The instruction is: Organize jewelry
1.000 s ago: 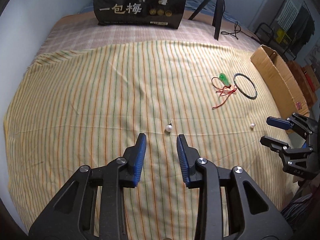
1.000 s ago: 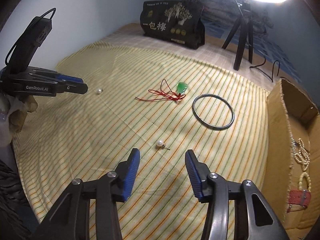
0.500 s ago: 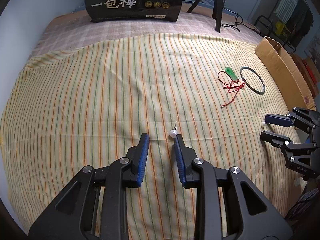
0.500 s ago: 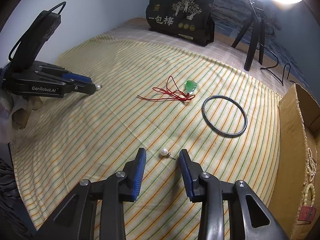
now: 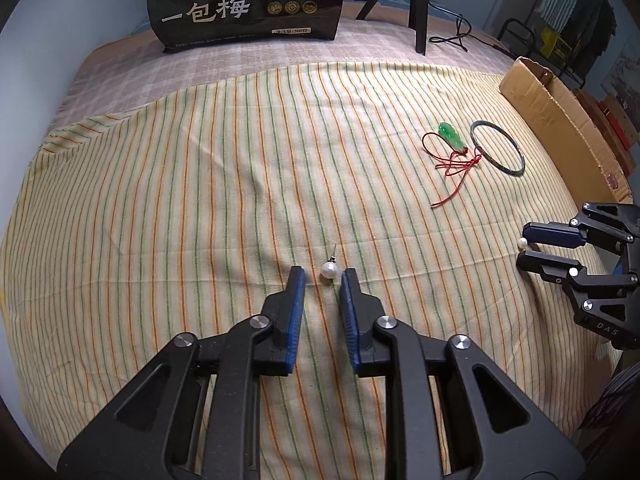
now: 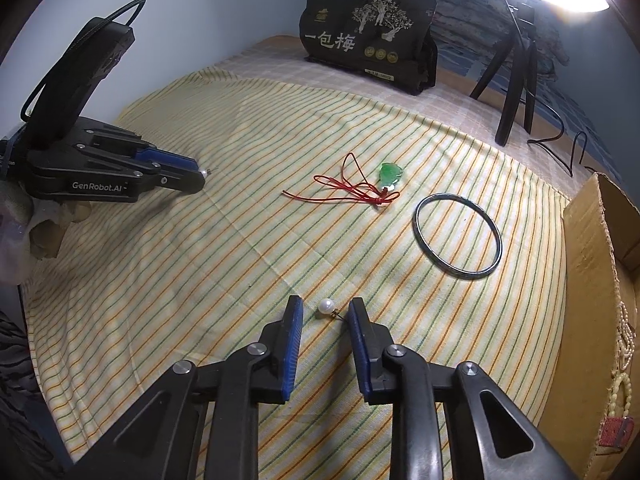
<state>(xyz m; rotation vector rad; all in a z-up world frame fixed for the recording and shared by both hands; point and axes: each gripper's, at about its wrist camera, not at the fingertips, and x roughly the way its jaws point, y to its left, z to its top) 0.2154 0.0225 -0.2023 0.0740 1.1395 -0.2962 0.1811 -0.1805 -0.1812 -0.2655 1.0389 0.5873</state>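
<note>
Both tongs part-open, gripping nothing; left gripper (image 5: 322, 276) straddles one pearl earring (image 5: 330, 269), right gripper (image 6: 322, 307) straddles the other pearl stud (image 6: 327, 306), lined up to pinch, I judge; pendant (image 6: 390, 173) and bangle (image 6: 457, 235) lie nearer the cardboard box (image 6: 592, 264), probably their destination.

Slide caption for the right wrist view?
Right gripper fingers straddle a pearl earring on the striped cloth.

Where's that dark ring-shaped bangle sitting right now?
The bangle lies flat on the striped cloth, on the right side of the right wrist view, between the green pendant and the cardboard box.
</note>
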